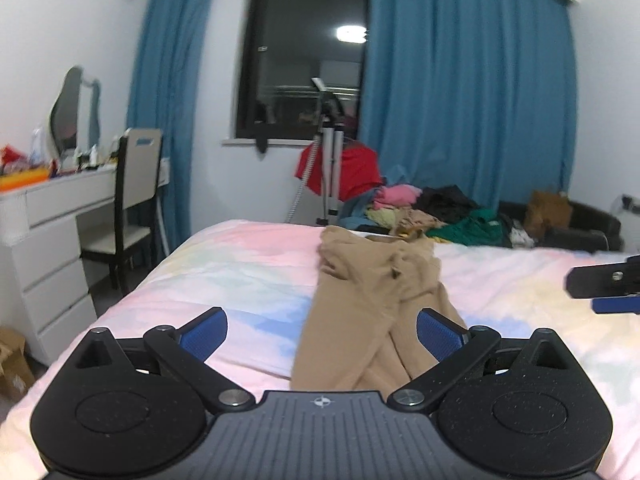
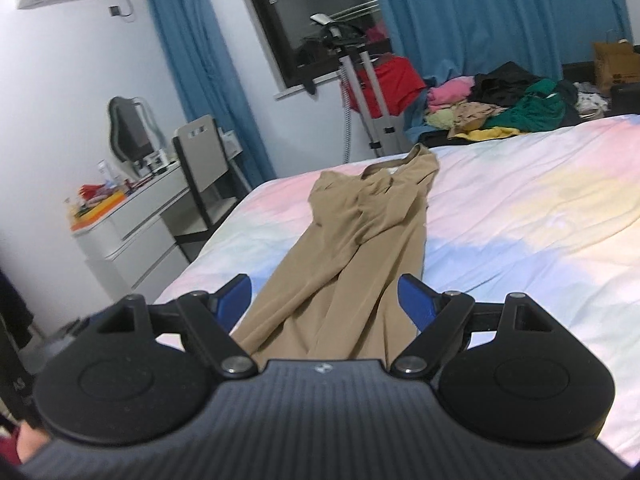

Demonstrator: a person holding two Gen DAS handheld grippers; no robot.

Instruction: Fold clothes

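Tan trousers [image 1: 360,300] lie lengthwise on the pastel bedspread [image 1: 224,264], waist at the far end and legs running toward me. My left gripper [image 1: 322,334] hovers over the near leg ends, jaws wide apart, with nothing pinched between its blue pads [image 1: 204,334]. At the right edge of the left wrist view, part of my right gripper [image 1: 608,288] shows above the bed. In the right wrist view the trousers [image 2: 348,240] stretch away across the bedspread [image 2: 520,208]. My right gripper [image 2: 326,300] is open above the leg ends and grips nothing.
A heap of mixed clothes [image 1: 432,210] lies beyond the far bed edge, by a dark sofa [image 1: 580,224]. A stand with a red garment [image 1: 340,168] is under the window. A white dresser [image 1: 44,240] and a chair [image 1: 132,200] stand left of the bed.
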